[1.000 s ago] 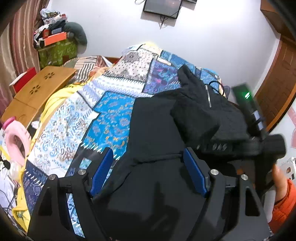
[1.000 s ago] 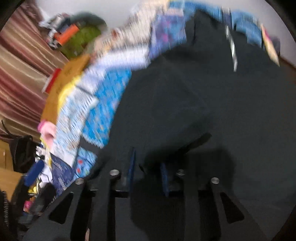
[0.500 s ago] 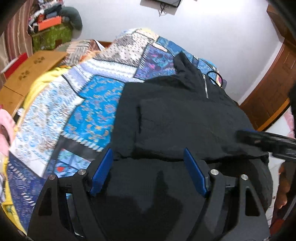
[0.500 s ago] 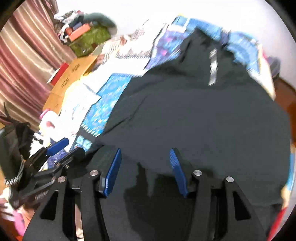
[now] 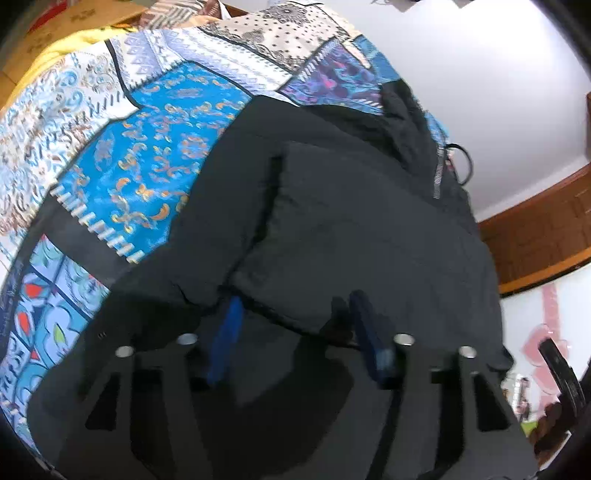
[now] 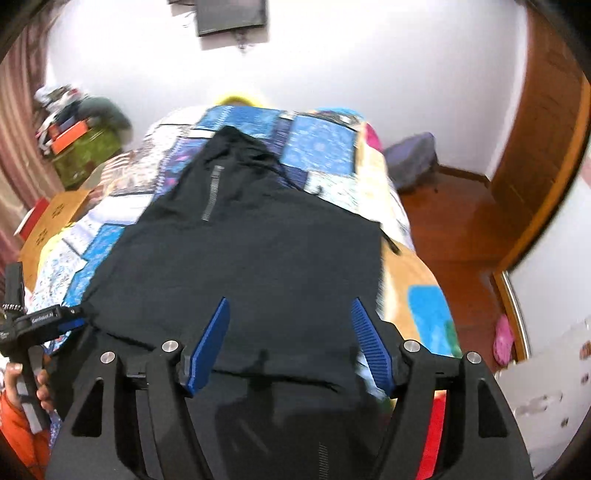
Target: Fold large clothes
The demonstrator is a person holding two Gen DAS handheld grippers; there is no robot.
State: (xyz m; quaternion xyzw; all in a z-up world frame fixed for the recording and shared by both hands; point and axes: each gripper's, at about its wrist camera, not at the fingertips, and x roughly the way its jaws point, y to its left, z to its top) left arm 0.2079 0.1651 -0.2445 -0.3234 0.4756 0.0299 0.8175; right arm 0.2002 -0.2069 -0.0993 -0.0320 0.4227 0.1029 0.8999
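A large black jacket (image 5: 354,221) with a silver zip lies spread on a patchwork bedspread (image 5: 155,147); one part is folded over its body, making a near edge. My left gripper (image 5: 295,332) is open, its blue pads straddling that folded edge, low against the cloth. In the right wrist view the jacket (image 6: 251,251) lies flat, collar pointing away. My right gripper (image 6: 291,332) is open and empty above the jacket's near hem. The left gripper (image 6: 44,321) shows at the left edge there, held by a hand.
The bed (image 6: 417,291) drops off to a wooden floor (image 6: 461,221) on the right. A wooden lap table (image 6: 51,218) and a green box (image 6: 85,151) with clutter stand at the left. A white wall with a screen (image 6: 229,14) is behind.
The right gripper let go of the jacket part, opened and pulled back and up. The jacket part now lies folded flat. The left gripper dropped down to the folded edge.
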